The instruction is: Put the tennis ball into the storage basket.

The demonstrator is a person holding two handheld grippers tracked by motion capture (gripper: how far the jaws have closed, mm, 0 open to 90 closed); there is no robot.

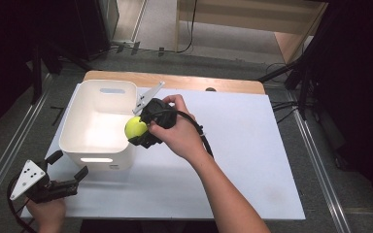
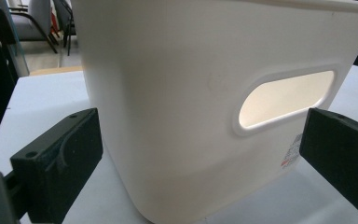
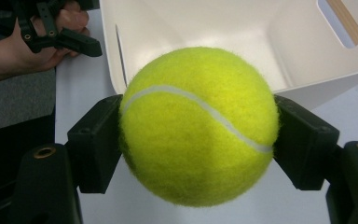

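Observation:
A yellow-green tennis ball (image 1: 136, 127) (image 3: 199, 126) is clamped between the jaws of my right gripper (image 1: 138, 130) (image 3: 199, 140), held just over the right rim of a white plastic bin (image 1: 97, 124) (image 3: 223, 32). The bin's inside looks bare where it shows. My left gripper (image 1: 68, 167) (image 2: 200, 154) is open near the table's front left corner. Its jaws point at the bin's near wall (image 2: 177, 93), beside the handle slot (image 2: 284, 100), and nothing lies between them.
The bin stands on a white board (image 1: 243, 145) over a wooden table (image 1: 175, 80). In the right gripper view the other hand and its gripper (image 3: 56, 32) show beyond the bin's corner. Dark stands and cables flank the table.

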